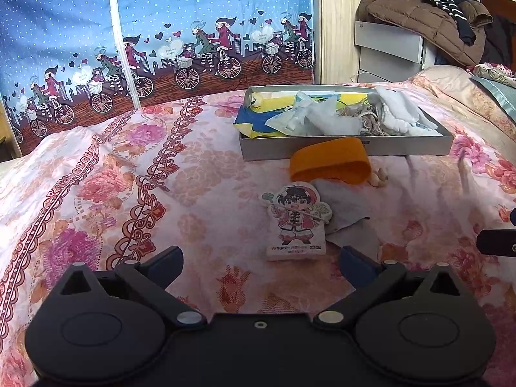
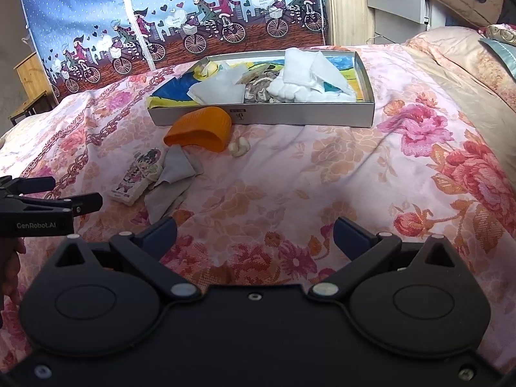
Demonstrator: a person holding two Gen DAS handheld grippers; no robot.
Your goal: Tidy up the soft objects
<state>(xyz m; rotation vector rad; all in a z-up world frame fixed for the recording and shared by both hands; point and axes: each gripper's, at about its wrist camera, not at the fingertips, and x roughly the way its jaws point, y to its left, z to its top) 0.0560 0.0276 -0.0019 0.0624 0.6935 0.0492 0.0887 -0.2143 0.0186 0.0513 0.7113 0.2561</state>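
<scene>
The cartoon-printed plush point(image 1: 296, 222) lies flat on the bed point(image 1: 200, 177), just ahead of the left gripper point(image 1: 261, 262), whose jaws stand apart and empty. It looks light, padded and squashy; pinching across its narrow lower body should hold it without slipping. A limp grey cloth point(image 1: 345, 213) lies partly under its right edge and may drag along. Farther off sit an orange band point(image 1: 330, 161) and the grey tray point(image 1: 348, 151) holding soft things. The right gripper point(image 2: 254, 237) hovers open, holding nothing.
</scene>
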